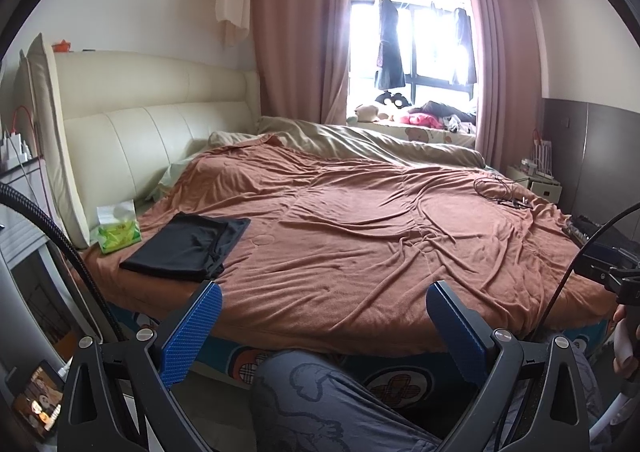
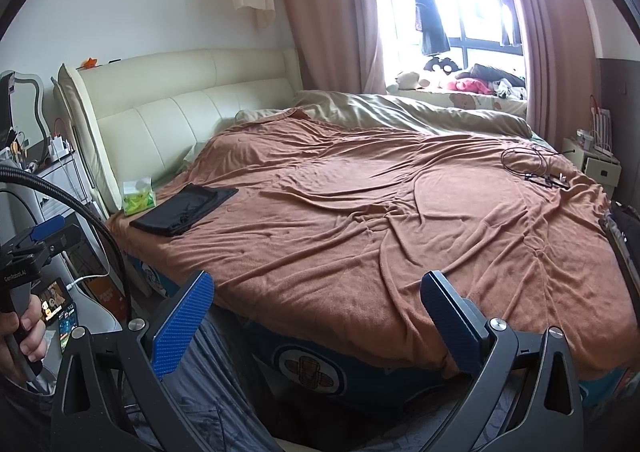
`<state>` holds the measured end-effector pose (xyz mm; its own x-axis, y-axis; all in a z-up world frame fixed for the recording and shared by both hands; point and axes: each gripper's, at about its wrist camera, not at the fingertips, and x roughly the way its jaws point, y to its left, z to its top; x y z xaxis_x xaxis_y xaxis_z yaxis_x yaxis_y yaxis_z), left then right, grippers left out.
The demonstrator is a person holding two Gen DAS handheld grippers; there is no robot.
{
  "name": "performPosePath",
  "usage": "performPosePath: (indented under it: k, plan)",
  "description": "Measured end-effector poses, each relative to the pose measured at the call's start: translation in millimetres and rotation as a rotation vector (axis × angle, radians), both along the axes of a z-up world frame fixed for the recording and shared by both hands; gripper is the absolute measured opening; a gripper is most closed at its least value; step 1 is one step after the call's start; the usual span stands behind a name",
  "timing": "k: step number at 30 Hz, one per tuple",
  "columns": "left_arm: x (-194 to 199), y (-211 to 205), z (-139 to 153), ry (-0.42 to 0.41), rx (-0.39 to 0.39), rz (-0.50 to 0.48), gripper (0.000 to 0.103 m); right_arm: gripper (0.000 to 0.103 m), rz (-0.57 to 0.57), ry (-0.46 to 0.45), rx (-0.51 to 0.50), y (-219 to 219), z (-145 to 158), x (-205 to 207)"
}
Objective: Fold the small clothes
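Note:
A folded black garment [image 1: 188, 248] lies flat on the brown blanket [image 1: 360, 236] near the bed's left front corner; it also shows in the right wrist view [image 2: 186, 208]. My left gripper [image 1: 324, 312] is open and empty, held off the bed's front edge, to the right of and below the garment. My right gripper [image 2: 316, 304] is open and empty, also off the front edge of the blanket [image 2: 380, 212]. More dark clothing [image 2: 626, 228] sits at the bed's right edge.
A green tissue pack [image 1: 116, 230] lies beside the garment by the cream headboard [image 1: 160, 132]. Cables and glasses [image 1: 504, 192] lie on the far right of the bed. A beige duvet [image 1: 380, 140] is bunched at the back. My knee [image 1: 320, 392] is below.

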<state>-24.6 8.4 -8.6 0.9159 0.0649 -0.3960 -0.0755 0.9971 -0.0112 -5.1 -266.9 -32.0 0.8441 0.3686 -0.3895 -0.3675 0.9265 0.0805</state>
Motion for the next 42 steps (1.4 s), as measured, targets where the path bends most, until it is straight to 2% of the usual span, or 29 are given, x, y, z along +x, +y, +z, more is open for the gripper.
performPosePath:
  k: [34,42]
  plan:
    - [1.1,1.9,0.2,0.003,-0.008,0.001,0.103,0.103,-0.005,0.011,0.000,0.4,-3.1,1.6]
    - [8.2,-0.8,7.8,-0.018,0.017,0.000,0.103,0.103,-0.014,0.025,-0.003,0.5,-4.2,9.5]
